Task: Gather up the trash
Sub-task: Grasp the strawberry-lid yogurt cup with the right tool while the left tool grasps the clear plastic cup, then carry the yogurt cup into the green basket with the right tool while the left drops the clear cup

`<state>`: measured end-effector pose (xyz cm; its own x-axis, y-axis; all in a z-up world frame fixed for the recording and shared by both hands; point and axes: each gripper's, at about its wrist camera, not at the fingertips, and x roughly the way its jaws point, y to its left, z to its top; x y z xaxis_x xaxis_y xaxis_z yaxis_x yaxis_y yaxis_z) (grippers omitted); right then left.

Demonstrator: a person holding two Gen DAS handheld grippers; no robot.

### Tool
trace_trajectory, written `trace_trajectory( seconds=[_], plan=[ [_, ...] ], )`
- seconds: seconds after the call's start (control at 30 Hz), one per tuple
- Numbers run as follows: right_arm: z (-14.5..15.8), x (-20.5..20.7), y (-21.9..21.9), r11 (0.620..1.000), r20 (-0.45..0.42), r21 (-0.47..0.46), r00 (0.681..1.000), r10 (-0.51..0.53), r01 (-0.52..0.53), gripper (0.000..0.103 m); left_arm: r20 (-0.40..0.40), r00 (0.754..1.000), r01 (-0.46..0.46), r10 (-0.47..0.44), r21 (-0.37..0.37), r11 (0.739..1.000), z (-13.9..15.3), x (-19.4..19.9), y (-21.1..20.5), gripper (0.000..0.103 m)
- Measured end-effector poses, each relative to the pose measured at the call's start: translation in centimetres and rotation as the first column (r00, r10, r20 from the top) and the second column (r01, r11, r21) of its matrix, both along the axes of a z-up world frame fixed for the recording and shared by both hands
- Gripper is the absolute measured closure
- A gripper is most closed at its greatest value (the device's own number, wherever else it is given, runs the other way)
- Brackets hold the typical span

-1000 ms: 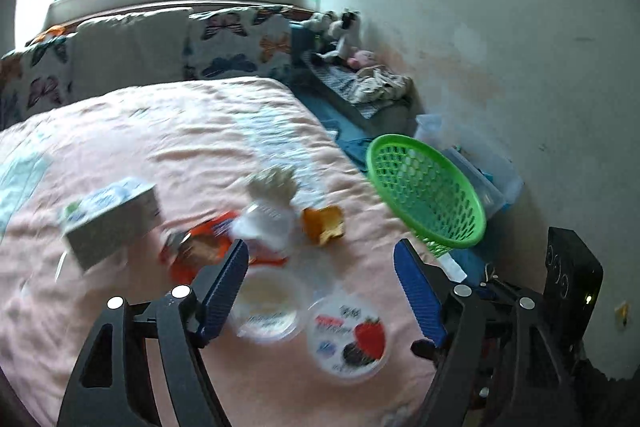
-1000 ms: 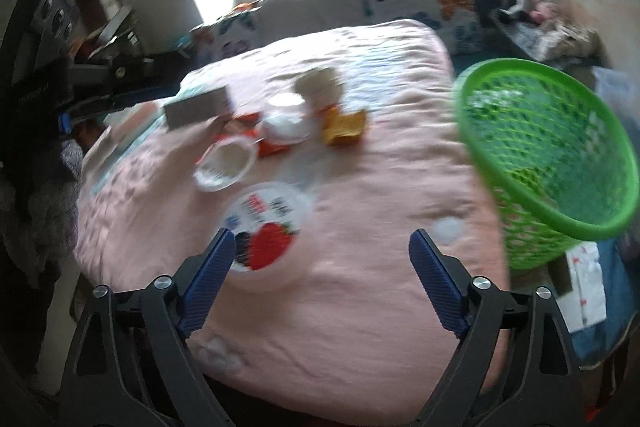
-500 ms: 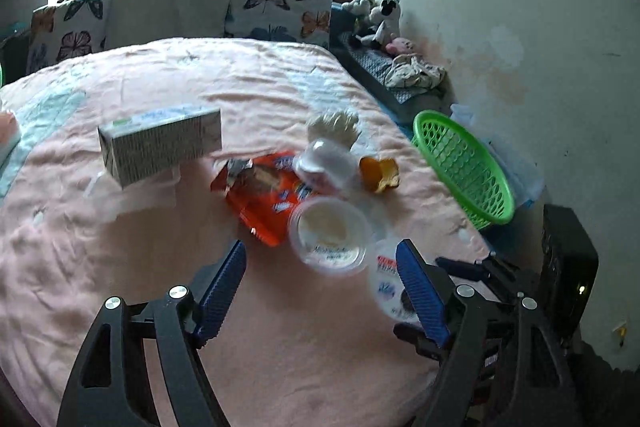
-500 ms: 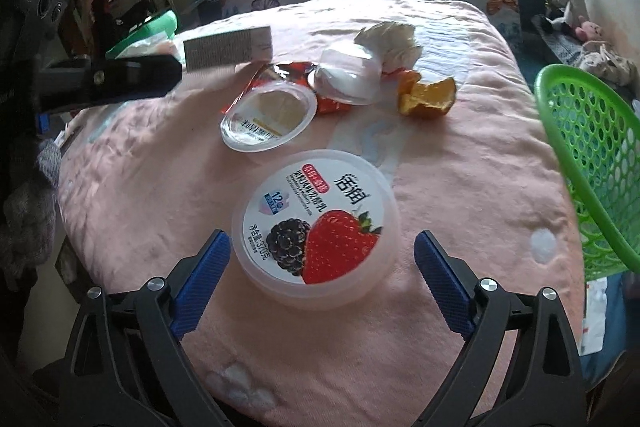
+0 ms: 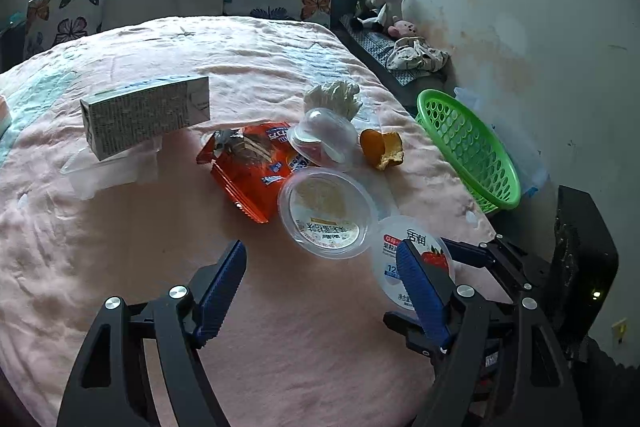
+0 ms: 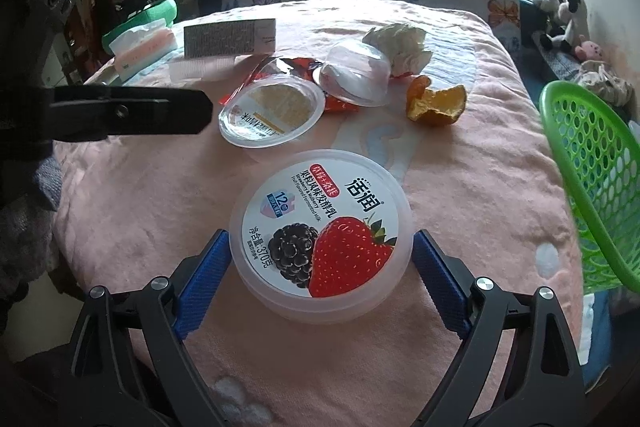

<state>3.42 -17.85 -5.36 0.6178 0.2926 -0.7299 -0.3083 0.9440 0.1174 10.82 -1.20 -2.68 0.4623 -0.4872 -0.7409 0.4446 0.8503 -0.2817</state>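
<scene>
Right tool [image 6: 322, 263], jaws wide, brackets the yogurt tub [image 6: 320, 233] near the bed's [image 6: 460, 167] near edge; left tool [image 5: 320, 291] hovers open, holding nothing.

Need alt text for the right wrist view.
Open right gripper straddles a round clear plastic yogurt tub with a strawberry label on a pink bedspread. Beyond lie more tubs and an orange peel; a green mesh basket stands right.
</scene>
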Motion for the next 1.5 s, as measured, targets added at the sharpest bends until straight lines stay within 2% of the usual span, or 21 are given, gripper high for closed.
trace_trajectory(
  seconds=[0.33, 0.7, 0.77, 0.87, 0.9, 1.03, 1.3, 1.5],
  plan=[
    [1.2, -1.3, -3.6, 0.997, 0.023, 0.018, 0.997, -0.079, 0.078, 0.013, -0.006, 0.999, -0.033, 0.034, 0.05, 0.998, -1.3, 0.4, -2.3, 0.027],
    [2.4, -1.7, -6.8, 0.986, 0.044, 0.064, 0.987, -0.156, 0.153, 0.013, 0.025, 0.991, -0.137, 0.135, 0.107, 0.985, -2.1, 1.1, -4.4, 0.027],
    [2.5, -1.7, -7.2, 0.985, 0.045, 0.068, 0.985, -0.164, 0.161, 0.013, 0.027, 0.989, -0.15, 0.147, 0.125, 0.981, -2.4, 1.3, -4.7, 0.029],
    [2.6, -1.8, -7.7, 0.983, 0.051, 0.07, 0.983, -0.176, 0.172, 0.013, 0.029, 0.987, -0.159, 0.156, 0.144, 0.977, -2.7, 1.5, -5.1, 0.037],
    [2.7, -1.8, -7.8, 0.982, 0.053, 0.072, 0.982, -0.179, 0.175, 0.013, 0.025, 0.988, -0.158, 0.156, 0.139, 0.978, -2.8, 1.6, -5.1, 0.04],
    [3.1, -1.7, -8.7, 0.978, 0.06, 0.082, 0.978, -0.198, 0.193, 0.013, 0.031, 0.989, -0.151, 0.148, 0.127, 0.98, -2.8, 1.3, -5.2, 0.041],
    [3.9, -1.4, -10.9, 0.962, 0.073, 0.112, 0.964, -0.257, 0.248, 0.013, 0.006, 0.999, -0.051, 0.051, 0.05, 0.997, -1.4, -0.3, -5.6, 0.041],
    [4.4, -0.5, -14.9, 0.932, 0.064, 0.139, 0.936, -0.345, 0.334, 0.013, 0.025, 1.0, 0.017, -0.017, -0.003, 1.0, 0.5, -1.0, -6.8, 0.041]
  ],
)
